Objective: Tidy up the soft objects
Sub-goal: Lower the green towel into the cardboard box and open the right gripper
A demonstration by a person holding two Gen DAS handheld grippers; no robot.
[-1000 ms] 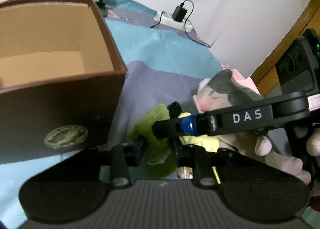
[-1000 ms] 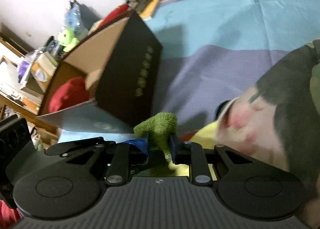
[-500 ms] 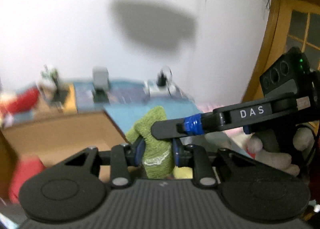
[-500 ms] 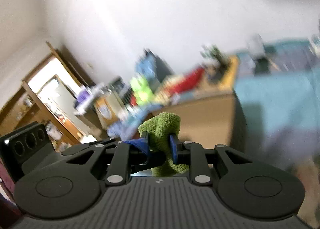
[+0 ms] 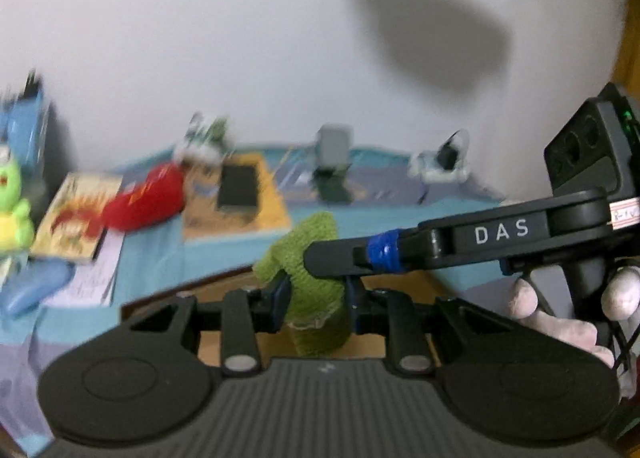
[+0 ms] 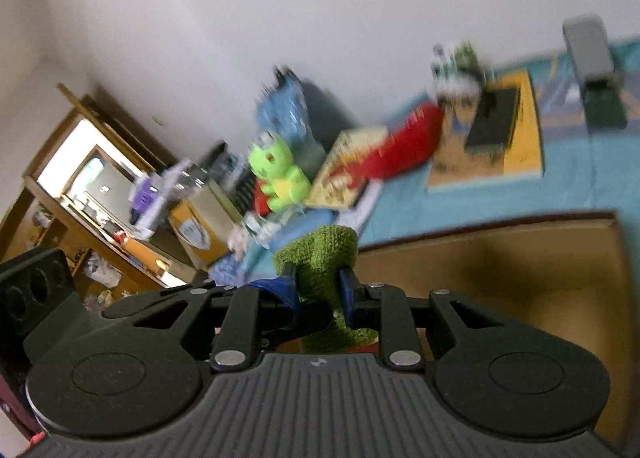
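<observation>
Both grippers are shut on the same green knitted part of a plush toy. In the left wrist view my left gripper (image 5: 316,298) clamps the green plush part (image 5: 316,270), and the right gripper's finger (image 5: 400,254) crosses in from the right. In the right wrist view my right gripper (image 6: 318,290) clamps the green plush part (image 6: 320,258). The toy is held above the open cardboard box (image 6: 520,282), whose rim also shows in the left wrist view (image 5: 224,278). The rest of the toy is hidden under the grippers.
On the blue bed cover (image 6: 580,186) lie a red plush (image 5: 144,198), books (image 5: 236,194), a phone on a stand (image 5: 332,162) and a power strip (image 5: 440,166). A green frog plush (image 6: 280,174) sits by the clutter at the left. A wooden shelf (image 6: 80,186) stands further left.
Both grippers have lifted the plush off the bed, up and over the box. The views now look along the bed towards the wall, with the box opening below.
</observation>
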